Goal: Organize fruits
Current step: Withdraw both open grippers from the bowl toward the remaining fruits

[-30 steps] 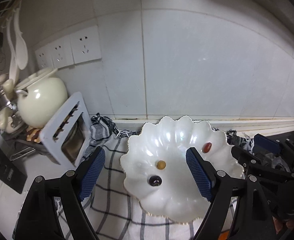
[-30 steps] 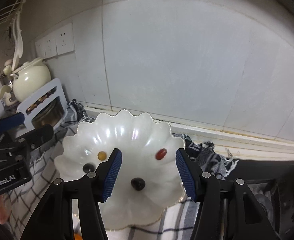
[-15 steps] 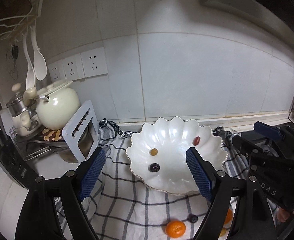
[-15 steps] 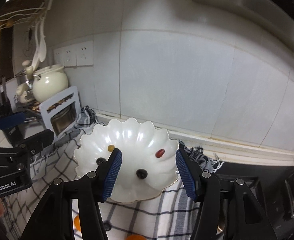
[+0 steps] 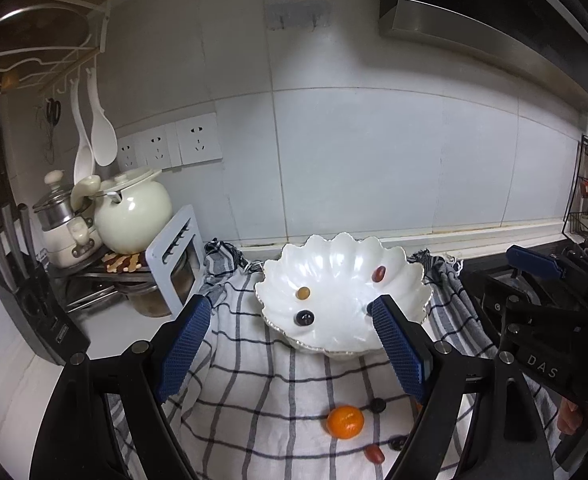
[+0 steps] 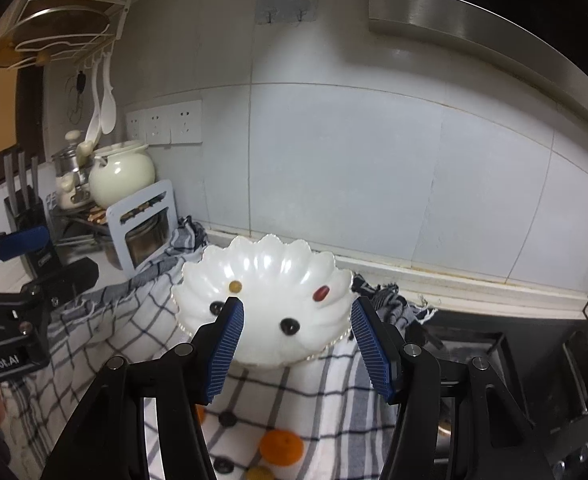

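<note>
A white scalloped bowl [image 5: 345,268] [image 6: 270,264] stands on a checked cloth [image 5: 262,384] [image 6: 106,332]. It holds a yellow fruit [image 5: 303,293] [image 6: 235,286], a red one [image 5: 379,275] [image 6: 321,293] and dark ones [image 5: 304,317] [image 6: 289,326]. An orange [image 5: 345,422] [image 6: 281,446], a red fruit [image 5: 375,455] and small dark fruits [image 5: 377,405] [image 6: 227,418] lie on the cloth in front of the bowl. My left gripper [image 5: 290,348] and right gripper [image 6: 297,344] are open and empty, held back above the near cloth.
A cream pot [image 5: 132,216], a steel pot and a white rack [image 5: 174,256] stand at the left, with a knife block [image 5: 30,300] beside them. A stove [image 6: 493,344] lies right of the cloth. The tiled wall is just behind the bowl.
Both grippers have pulled back and up from the bowl. The loose fruits on the near cloth have come into view. Both stay open.
</note>
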`<move>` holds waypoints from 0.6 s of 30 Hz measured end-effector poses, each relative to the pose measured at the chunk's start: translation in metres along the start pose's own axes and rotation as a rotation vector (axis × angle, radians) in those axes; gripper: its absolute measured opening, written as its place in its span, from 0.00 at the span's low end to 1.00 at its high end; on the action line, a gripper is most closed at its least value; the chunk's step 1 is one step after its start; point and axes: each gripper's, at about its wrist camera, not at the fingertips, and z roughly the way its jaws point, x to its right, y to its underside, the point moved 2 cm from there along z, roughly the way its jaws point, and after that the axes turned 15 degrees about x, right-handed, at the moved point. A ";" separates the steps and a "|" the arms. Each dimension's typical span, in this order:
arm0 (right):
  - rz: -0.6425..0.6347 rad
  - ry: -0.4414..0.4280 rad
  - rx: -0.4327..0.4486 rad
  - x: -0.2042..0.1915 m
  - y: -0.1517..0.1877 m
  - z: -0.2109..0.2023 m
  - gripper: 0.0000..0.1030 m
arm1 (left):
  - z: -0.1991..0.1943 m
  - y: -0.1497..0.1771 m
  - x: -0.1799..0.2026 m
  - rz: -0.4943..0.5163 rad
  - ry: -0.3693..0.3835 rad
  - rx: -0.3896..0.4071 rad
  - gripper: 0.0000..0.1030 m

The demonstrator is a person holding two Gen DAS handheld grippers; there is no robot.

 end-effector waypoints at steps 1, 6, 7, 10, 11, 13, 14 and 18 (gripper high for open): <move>-0.005 -0.002 -0.003 -0.002 0.003 -0.004 0.56 | -0.003 0.002 0.000 0.003 -0.001 -0.001 0.83; -0.006 -0.016 -0.006 -0.006 0.012 -0.020 0.56 | -0.017 0.010 0.005 0.015 0.006 -0.005 0.83; -0.006 -0.021 -0.008 -0.007 0.014 -0.023 0.56 | -0.020 0.012 0.006 0.015 0.011 -0.007 0.83; -0.001 -0.027 -0.009 -0.008 0.019 -0.030 0.56 | -0.025 0.018 0.010 0.018 0.021 -0.019 0.84; 0.005 -0.030 -0.011 -0.008 0.021 -0.033 0.56 | -0.027 0.020 0.011 0.020 0.023 -0.024 0.84; 0.012 -0.033 -0.014 -0.008 0.026 -0.038 0.56 | -0.029 0.026 0.013 0.020 0.028 -0.037 0.85; 0.012 -0.033 -0.017 -0.008 0.028 -0.039 0.56 | -0.031 0.030 0.015 0.022 0.031 -0.043 0.85; 0.006 -0.035 -0.036 -0.008 0.038 -0.045 0.56 | -0.035 0.040 0.018 0.022 0.038 -0.064 0.85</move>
